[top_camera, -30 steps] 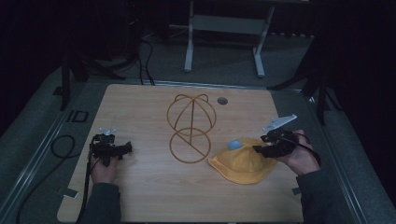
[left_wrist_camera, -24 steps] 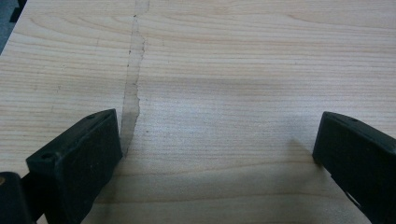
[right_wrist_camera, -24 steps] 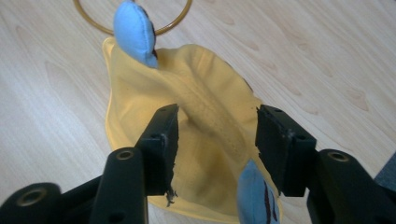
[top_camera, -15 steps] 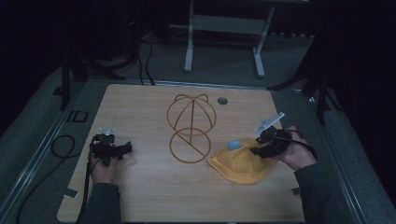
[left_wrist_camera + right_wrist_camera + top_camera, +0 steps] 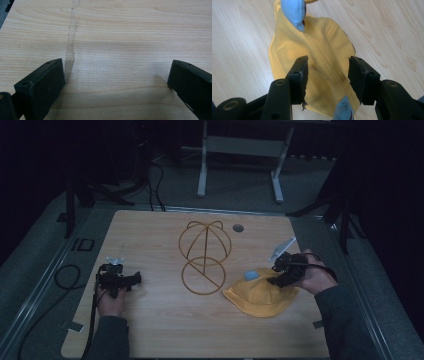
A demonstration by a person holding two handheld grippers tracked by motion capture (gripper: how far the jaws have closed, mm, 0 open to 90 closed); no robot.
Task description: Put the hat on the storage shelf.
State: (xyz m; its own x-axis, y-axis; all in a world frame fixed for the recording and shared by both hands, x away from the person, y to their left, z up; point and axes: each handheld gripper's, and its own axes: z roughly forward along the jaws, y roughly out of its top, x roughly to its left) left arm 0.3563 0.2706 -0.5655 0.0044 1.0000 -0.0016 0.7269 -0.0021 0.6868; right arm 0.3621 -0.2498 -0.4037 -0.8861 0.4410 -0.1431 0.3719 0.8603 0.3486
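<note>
A yellow cloth hat (image 5: 257, 295) with a pale blue ear (image 5: 250, 275) lies flat at the right of the wooden table (image 5: 160, 330). A gold wire hat stand (image 5: 182, 276) stands mid-table, just left of the hat. My right gripper (image 5: 274, 279) hovers over the hat's right edge. In the right gripper view its jaws (image 5: 328, 75) are open and straddle a raised seam of the hat (image 5: 322, 42), with the pads apart from the cloth. The blue ear (image 5: 293, 11) lies beyond them. My left gripper (image 5: 136, 279) rests at the table's left, open (image 5: 116, 80) over bare wood.
A small round dark grommet (image 5: 238, 227) sits in the tabletop behind the stand. A black cable (image 5: 65, 275) loops off the table's left edge. A metal frame (image 5: 240, 150) stands on the floor beyond the table. A pale streak (image 5: 71, 50) runs across the wood ahead of the left jaws.
My right gripper has shifted a little to the left, further over the hat. The left gripper, the hat and the stand have stayed where they were.
</note>
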